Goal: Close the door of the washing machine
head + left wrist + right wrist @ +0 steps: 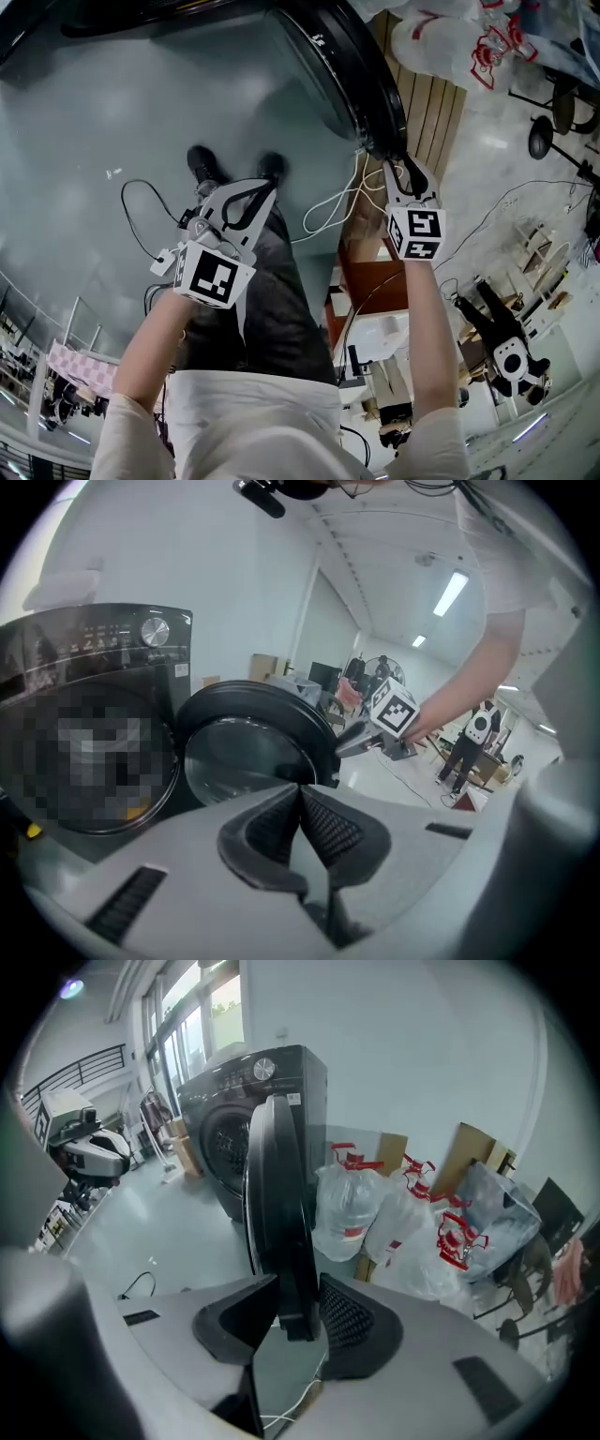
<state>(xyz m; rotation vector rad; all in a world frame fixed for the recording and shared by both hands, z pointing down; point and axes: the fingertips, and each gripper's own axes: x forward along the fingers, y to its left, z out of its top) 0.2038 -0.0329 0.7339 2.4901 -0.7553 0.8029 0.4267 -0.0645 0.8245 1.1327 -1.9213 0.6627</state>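
- Black round glass-windowed washing machine door (pixel 278 1185) is swung wide open, well clear of the dark grey front-loading washer (pixel 291 1077). It is not closed.
- Right tongs (pixel 298 1283): apart, straddling the door's free rim; no firm pinch visible.
- Left tongs (pixel 300 794): together, empty.
- Remaining: the whole swing to the latch, by my estimate.

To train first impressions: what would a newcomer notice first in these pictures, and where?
The black front-loading washing machine stands at the left of the left gripper view, its round glass-windowed door swung wide open. In the right gripper view that door's dark rim stands between the parted jaws of the right gripper, white red-printed plastic bags heaped to its right. The left gripper is shut, empty.
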